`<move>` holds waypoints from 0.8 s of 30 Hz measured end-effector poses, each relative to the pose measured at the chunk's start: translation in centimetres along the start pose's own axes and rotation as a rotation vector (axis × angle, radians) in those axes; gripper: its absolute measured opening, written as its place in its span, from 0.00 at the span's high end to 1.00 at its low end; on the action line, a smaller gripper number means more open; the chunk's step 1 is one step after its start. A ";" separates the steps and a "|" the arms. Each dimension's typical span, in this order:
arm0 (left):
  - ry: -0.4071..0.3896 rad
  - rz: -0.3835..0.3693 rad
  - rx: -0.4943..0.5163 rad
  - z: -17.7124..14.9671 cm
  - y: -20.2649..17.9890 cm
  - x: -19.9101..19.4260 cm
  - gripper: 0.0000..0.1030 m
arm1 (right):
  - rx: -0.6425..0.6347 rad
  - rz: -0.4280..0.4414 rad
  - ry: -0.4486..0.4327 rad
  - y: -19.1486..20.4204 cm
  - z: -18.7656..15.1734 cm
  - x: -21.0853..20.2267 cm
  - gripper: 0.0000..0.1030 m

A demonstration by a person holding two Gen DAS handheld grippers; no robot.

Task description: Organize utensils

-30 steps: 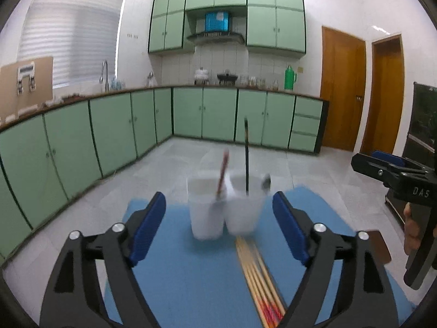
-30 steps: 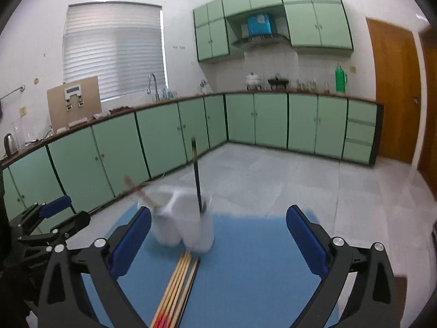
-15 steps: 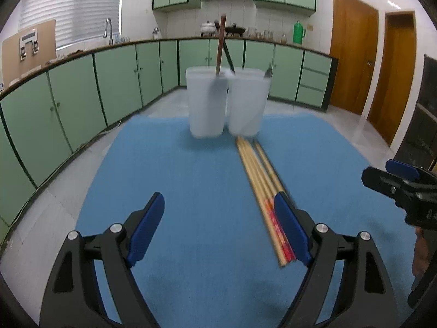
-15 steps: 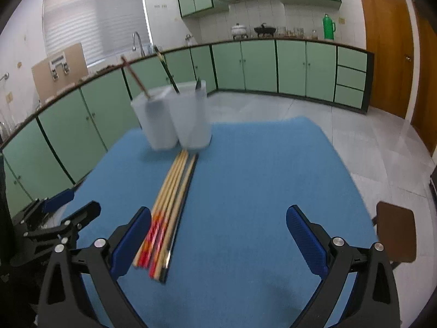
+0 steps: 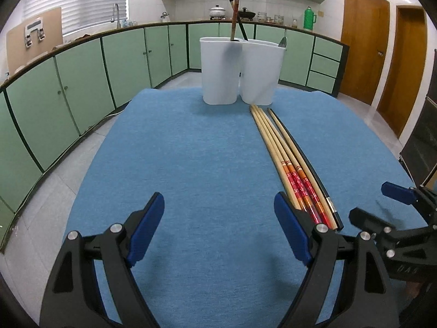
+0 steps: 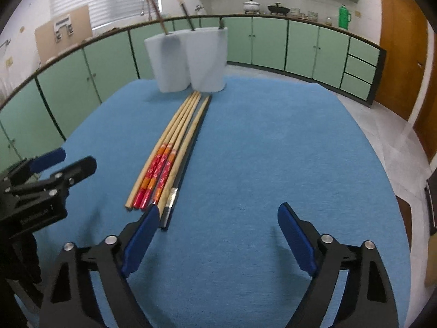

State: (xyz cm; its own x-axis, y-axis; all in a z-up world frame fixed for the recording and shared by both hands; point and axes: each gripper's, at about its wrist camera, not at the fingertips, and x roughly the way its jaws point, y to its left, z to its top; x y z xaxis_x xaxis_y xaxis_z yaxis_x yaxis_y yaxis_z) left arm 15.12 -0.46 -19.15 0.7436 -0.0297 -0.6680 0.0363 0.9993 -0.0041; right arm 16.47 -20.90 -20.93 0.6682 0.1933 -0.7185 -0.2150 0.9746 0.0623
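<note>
The only writing I can find is small pale lettering on each gripper's black body, seen from the other's camera, too blurred to read. My left gripper (image 5: 219, 218) and right gripper (image 6: 218, 227) both have their blue-padded fingers spread wide, holding nothing, above the blue-clothed tabletop (image 5: 191, 164). The bundle of long wooden chopsticks with red-orange patterned ends (image 5: 284, 158) lies beside my left gripper's right finger (image 5: 289, 229), reaching toward two white plastic utensil holders (image 5: 240, 71) standing side by side at the far edge. The left view alone shows a silver spoon tip (image 5: 282, 42) poking out.
</note>
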 end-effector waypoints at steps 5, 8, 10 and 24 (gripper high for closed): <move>0.003 -0.006 0.002 -0.1 -0.4 0.0 0.22 | -0.032 -0.007 0.027 0.9 -0.1 0.5 0.24; 0.007 -0.007 0.005 -0.1 -0.6 0.1 0.22 | -0.052 -0.003 0.046 1.4 -0.1 0.7 0.25; 0.009 -0.007 0.004 -0.1 -0.7 0.1 0.22 | -0.056 -0.006 0.052 1.4 -0.1 0.8 0.25; 0.015 -0.010 -0.004 -0.3 -0.4 0.1 0.22 | -0.057 0.020 0.063 1.1 -0.6 0.6 0.53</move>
State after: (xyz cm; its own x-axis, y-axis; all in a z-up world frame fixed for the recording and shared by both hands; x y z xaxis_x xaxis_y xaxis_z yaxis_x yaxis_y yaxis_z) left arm 14.99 -0.89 -19.39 0.7329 -0.0394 -0.6792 0.0413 0.9991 -0.0135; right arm 16.16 -19.75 -21.67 0.6176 0.2031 -0.7598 -0.2690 0.9624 0.0386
